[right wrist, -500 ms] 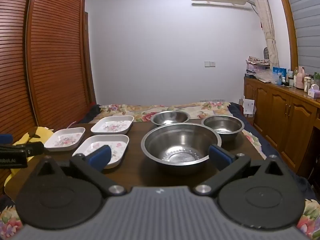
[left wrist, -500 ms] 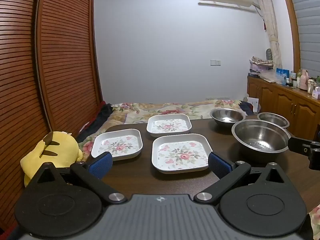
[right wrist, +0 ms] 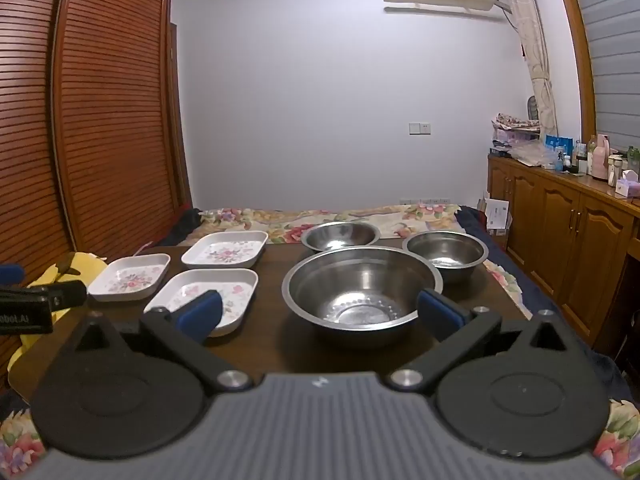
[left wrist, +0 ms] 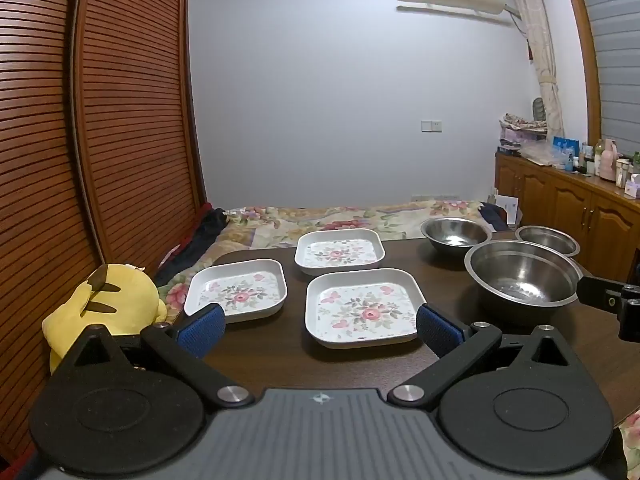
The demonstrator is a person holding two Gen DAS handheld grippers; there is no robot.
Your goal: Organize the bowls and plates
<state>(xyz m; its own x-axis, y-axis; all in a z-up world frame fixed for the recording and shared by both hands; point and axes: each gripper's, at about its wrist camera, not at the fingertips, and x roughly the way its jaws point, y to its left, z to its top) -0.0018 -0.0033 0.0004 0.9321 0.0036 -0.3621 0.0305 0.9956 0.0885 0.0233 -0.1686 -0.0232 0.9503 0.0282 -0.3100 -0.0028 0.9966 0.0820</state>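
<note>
Three white square floral plates lie on the dark wooden table: a near one, a left one, a far one. Three steel bowls stand to the right: a large one, a far one, a right one. My left gripper is open and empty, facing the near plate. My right gripper is open and empty, in front of the large bowl. The large bowl also shows in the left wrist view.
A yellow plush toy sits off the table's left edge. A bed with a floral cover lies behind the table. A wooden cabinet with bottles runs along the right wall. A slatted wooden wardrobe stands on the left.
Both grippers have shifted very slightly; the plates and bowls stay where they were.
</note>
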